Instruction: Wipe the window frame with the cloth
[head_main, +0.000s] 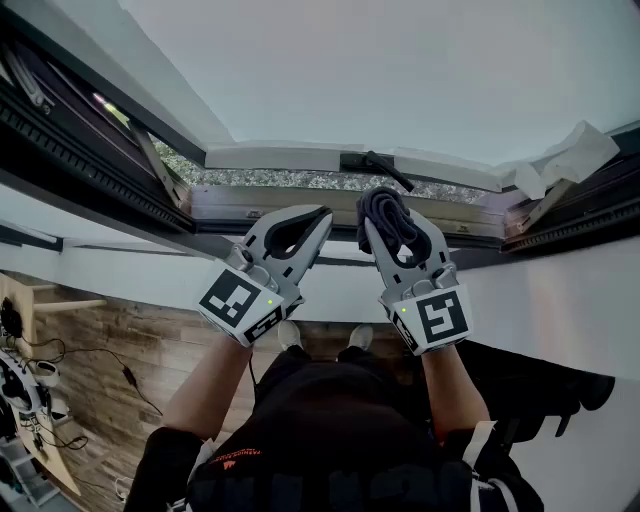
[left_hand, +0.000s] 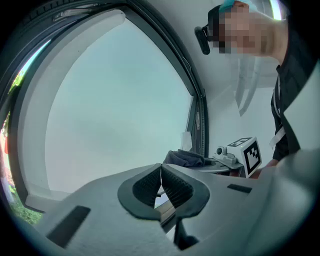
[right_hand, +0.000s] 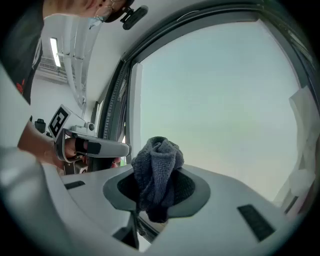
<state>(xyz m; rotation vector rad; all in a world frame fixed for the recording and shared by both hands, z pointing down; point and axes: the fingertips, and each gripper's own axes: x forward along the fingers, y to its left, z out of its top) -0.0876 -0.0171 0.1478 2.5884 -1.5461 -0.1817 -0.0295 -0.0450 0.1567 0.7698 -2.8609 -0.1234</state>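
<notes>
Holding the bunched dark cloth (head_main: 384, 212) clamped between its jaws, the right gripper (head_main: 402, 240) points toward 12 o'clock. The window frame (head_main: 250, 203) lies just beyond the cloth's tip there, its long axis running from 9 to 3 o'clock. The cloth stands along the jaws, aimed at 12 o'clock, so the right hand looks nearer for the wipe; the left gripper (head_main: 305, 230), at its 9 o'clock, has its jaws together on nothing.

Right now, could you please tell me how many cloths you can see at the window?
1 for certain: the dark cloth clamped in the right gripper. A white crumpled wad at the window frame's right corner could be cloth or paper; I cannot tell.
</notes>
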